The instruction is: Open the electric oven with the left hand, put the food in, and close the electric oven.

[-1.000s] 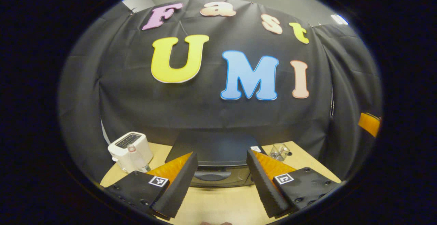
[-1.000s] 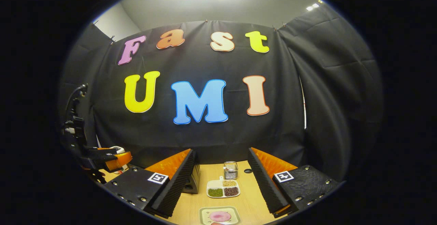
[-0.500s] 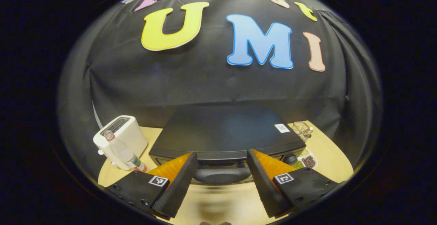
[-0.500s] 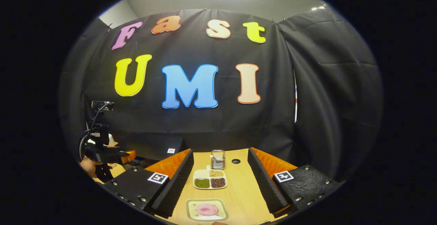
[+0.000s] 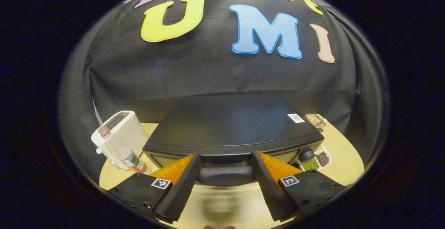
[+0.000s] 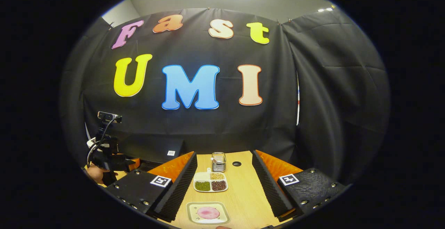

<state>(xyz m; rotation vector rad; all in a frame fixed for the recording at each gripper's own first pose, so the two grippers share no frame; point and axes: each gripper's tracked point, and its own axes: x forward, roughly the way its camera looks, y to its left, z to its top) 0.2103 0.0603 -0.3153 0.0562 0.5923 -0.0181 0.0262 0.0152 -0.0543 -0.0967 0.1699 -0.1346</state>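
Note:
The black electric oven [image 5: 229,126] stands on the wooden table with its door shut. Its dark door handle [image 5: 225,175] lies between the tips of my open left gripper [image 5: 225,183], fingers to either side and not pressing on it. In the right gripper view a small square plate [image 6: 190,211] holds a pink round piece of food [image 6: 208,212] close in front of my open right gripper [image 6: 222,187], which has nothing between its fingers. The oven's corner [image 6: 167,147] and the left gripper [image 6: 109,161], held by a hand, show at far left.
A white toaster [image 5: 120,133] and a clear plastic bottle [image 5: 120,149] stand left of the oven. A divided dish of beans [image 6: 210,183] and a glass jar [image 6: 218,162] sit mid-table, with a small round hole [image 6: 236,163] in the tabletop beyond.
My left gripper has moved forward and down toward the oven, bringing the handle between its fingers. My right gripper tilted down slightly, so the plate shows more fully.

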